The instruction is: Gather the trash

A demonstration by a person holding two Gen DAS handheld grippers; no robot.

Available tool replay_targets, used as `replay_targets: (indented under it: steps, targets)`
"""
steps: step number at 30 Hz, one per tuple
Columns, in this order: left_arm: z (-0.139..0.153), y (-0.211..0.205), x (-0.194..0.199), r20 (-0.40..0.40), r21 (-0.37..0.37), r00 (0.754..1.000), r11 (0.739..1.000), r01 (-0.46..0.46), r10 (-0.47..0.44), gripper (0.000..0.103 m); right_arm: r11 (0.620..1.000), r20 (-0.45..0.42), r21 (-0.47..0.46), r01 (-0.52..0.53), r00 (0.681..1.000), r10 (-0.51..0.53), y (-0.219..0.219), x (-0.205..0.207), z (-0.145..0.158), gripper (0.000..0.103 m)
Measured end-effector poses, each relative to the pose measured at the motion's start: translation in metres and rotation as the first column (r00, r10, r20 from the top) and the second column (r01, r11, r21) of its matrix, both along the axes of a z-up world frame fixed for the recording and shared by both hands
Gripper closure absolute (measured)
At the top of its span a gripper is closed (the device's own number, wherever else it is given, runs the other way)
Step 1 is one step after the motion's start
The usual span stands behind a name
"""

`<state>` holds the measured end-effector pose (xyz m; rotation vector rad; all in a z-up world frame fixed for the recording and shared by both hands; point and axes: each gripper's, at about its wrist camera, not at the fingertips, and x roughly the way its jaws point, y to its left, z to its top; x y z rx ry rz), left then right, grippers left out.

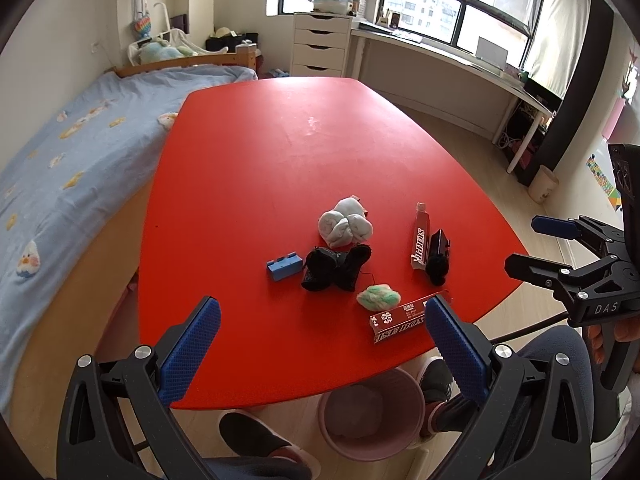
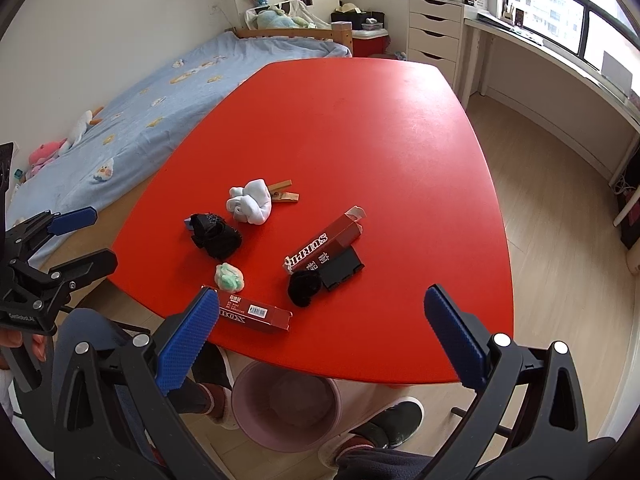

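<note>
The left gripper is wide open and holds nothing, and so is the right gripper. Both hang in the air by the near edge of the red table, not touching any of the stuff on it. Closest to that edge lies a red carton with "BOX" on it. Just behind it sits a little green and white crumpled ball. A bit further in there is a black crumpled bundle with a small blue block beside it, and behind that a white crumpled wad next to a wooden clip. Off to the side lies a second red carton marked "SURPRI", touching a small black box and a black fuzzy ball. The pink waste bin stands on the floor under the near edge of the table, between the person's shoes. It looks like no piece is picked yet. Next, I think one gripper should go down to the closest carton or the green ball, close on it, and carry it over the bin.
</note>
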<state>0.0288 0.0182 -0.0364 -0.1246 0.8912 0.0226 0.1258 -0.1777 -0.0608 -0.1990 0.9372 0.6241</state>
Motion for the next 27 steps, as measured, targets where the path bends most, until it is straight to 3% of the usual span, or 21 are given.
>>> replay_targets:
  steps: [11, 24, 26, 27]
  targets:
    - [-0.029, 0.009, 0.038, -0.095, -0.004, 0.995, 1.000, 0.004, -0.004, 0.005, 0.998, -0.111, -0.065, 0.013, 0.994, -0.020, 0.017, 0.028, -0.034, 0.003]
    - [-0.052, 0.013, 0.073, -0.173, -0.123, 0.985, 0.992, -0.026, 0.005, 0.005, 0.997, -0.154, -0.083, 0.004, 0.988, -0.017, 0.032, 0.034, -0.055, 0.003]
    - [-0.053, 0.011, 0.076, -0.175, -0.130, 0.985, 0.991, -0.022, -0.001, 0.005, 0.997, -0.154, -0.078, -0.002, 0.988, -0.010, 0.035, 0.034, -0.056, 0.005]
    - [-0.054, 0.009, 0.077, -0.176, -0.129, 0.984, 0.991, -0.020, -0.003, 0.005, 0.997, -0.158, -0.076, -0.006, 0.987, -0.006, 0.036, 0.034, -0.057, 0.012]
